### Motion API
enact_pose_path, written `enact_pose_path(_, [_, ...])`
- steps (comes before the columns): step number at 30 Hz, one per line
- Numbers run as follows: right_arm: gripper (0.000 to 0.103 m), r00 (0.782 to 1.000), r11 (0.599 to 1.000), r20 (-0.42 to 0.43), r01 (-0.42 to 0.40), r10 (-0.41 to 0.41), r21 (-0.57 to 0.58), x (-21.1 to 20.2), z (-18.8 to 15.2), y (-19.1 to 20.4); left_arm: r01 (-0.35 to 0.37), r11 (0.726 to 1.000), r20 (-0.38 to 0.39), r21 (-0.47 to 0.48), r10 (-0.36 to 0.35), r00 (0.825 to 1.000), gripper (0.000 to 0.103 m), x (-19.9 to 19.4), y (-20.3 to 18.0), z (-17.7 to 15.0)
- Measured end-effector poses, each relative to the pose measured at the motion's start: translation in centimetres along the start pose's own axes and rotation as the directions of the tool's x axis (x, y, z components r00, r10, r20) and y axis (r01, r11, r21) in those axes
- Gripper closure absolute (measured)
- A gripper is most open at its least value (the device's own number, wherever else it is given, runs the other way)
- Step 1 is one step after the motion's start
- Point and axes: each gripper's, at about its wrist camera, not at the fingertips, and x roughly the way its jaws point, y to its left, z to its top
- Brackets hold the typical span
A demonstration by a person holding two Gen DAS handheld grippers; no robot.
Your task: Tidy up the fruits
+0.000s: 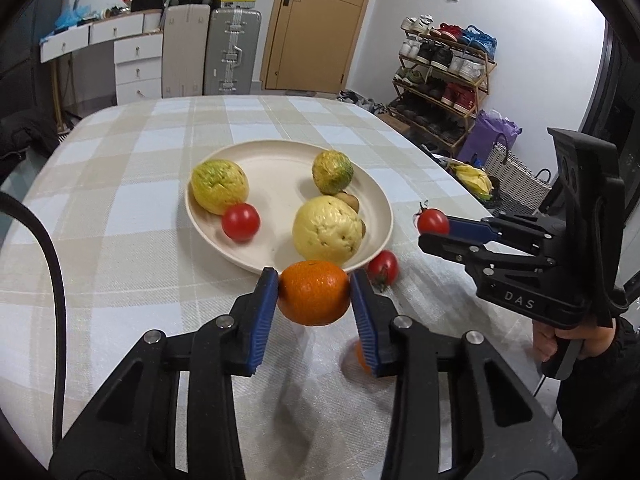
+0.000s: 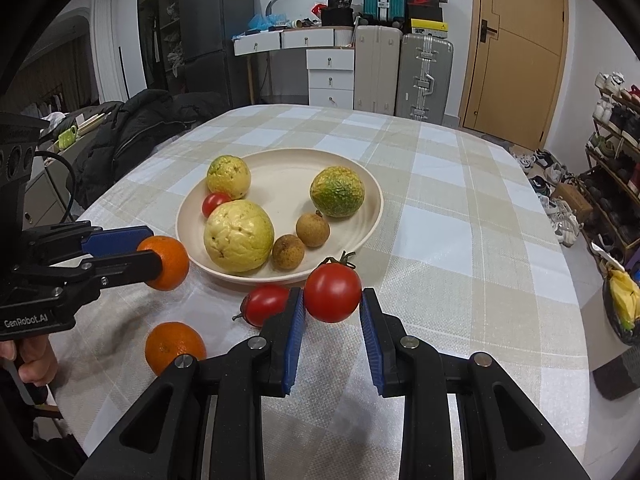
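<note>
Orange (image 1: 314,293) clamped in left gripper (image 1: 315,292), tomato (image 2: 332,293) clamped in right gripper (image 2: 332,298), both near plate (image 2: 372,216); second orange (image 1: 362,356) mostly hidden behind a finger; checked tablecloth (image 2: 440,240), suitcases (image 2: 426,76) beyond.

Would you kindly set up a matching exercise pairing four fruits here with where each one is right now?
Fruits:
1. large pale yellow guava
2. red tomato with green stem
3. orange tangerine lifted off the cloth
4. second orange tangerine

Places:
A. in the left gripper
B. on the checked tablecloth
C. on the cream plate
D. in the right gripper

Pairs: 1-C, 2-D, 3-A, 4-B
</note>
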Motion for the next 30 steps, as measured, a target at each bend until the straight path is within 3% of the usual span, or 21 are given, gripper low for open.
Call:
enact_pose_path(11, [0.074,0.999,1.000,0.043,-0.021,0.021,-0.006,-0.5,0.2,0.5,-0.073,0.997,0.063,0.023,0.071,0.995,0.071,-0.8,0.3,0.1])
enact_pose_path(15, [0.074,0.999,1.000,0.032,-0.023,0.023,-0.006,-0.1,0.2,0.5,-0.082,0.996,0.033,0.017,0.082,0.996,0.078,0.0,0.8,-0.3])
enact_pose_path(23, [0.074,0.999,1.000,0.027,-0.019,0.019,-0.001,-0.1,0.0,0.3,-0.080,0.997,-0.056,-0.006,0.080,0.995,0.078,1.8,1.7,-1.1])
enact_pose_path(28, [0.074,0.999,1.000,0.034,-0.018,0.018,0.006,-0.3,0.1,0.0,-0.070,0.997,-0.079,0.011,0.071,0.994,0.077,1.5,1.5,-1.4])
enact_pose_path(30, [0.074,0.999,1.000,0.035,-0.018,0.017,0.005,-0.4,0.1,0.0,-0.057,0.998,-0.088,0.015,0.058,0.994,0.070,1.1,1.4,-1.5])
